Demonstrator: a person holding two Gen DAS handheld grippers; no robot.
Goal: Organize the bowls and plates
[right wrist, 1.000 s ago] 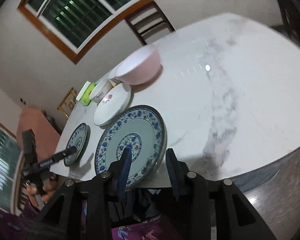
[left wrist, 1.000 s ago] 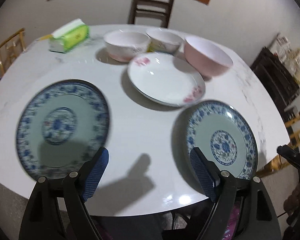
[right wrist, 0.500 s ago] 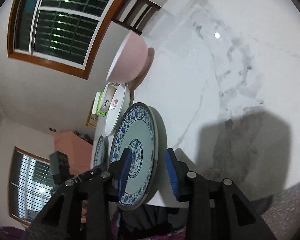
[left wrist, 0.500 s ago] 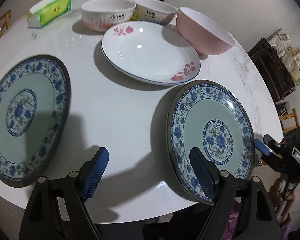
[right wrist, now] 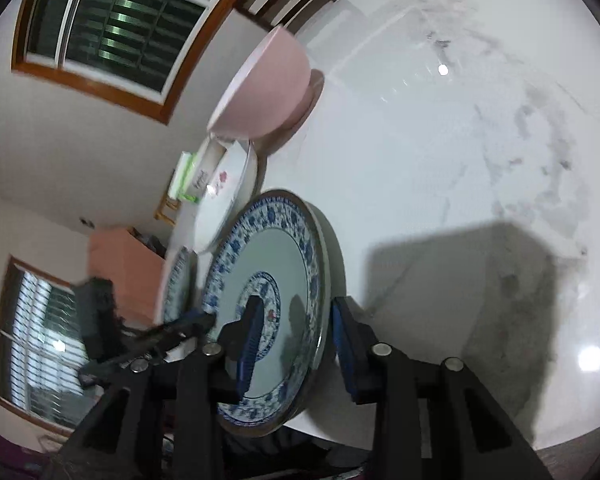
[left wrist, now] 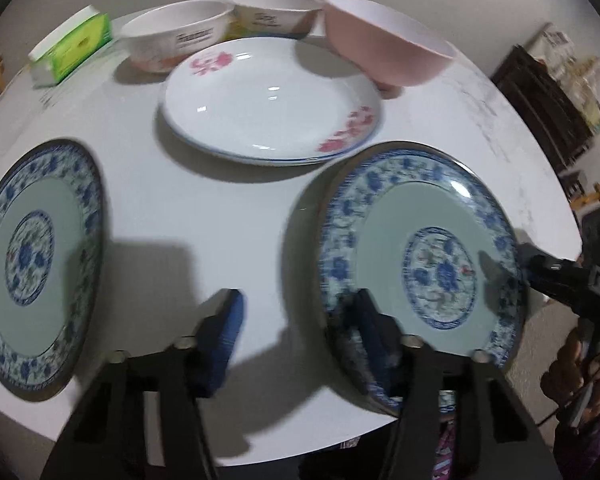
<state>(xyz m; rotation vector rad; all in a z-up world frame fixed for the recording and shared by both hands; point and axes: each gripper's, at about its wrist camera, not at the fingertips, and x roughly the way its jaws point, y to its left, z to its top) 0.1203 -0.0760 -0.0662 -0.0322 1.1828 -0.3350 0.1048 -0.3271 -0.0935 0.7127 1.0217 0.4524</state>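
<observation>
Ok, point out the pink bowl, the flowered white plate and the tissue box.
pink bowl (left wrist: pixel 384 48), left wrist view, on its outer wall.
flowered white plate (left wrist: pixel 268 108), left wrist view, on its bare white centre.
tissue box (left wrist: pixel 74 50), left wrist view, on its green side.

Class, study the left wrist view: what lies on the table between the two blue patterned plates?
Only bare white tabletop with shadows separates the left blue plate from the right blue plate; the left gripper hangs open above that gap.
</observation>
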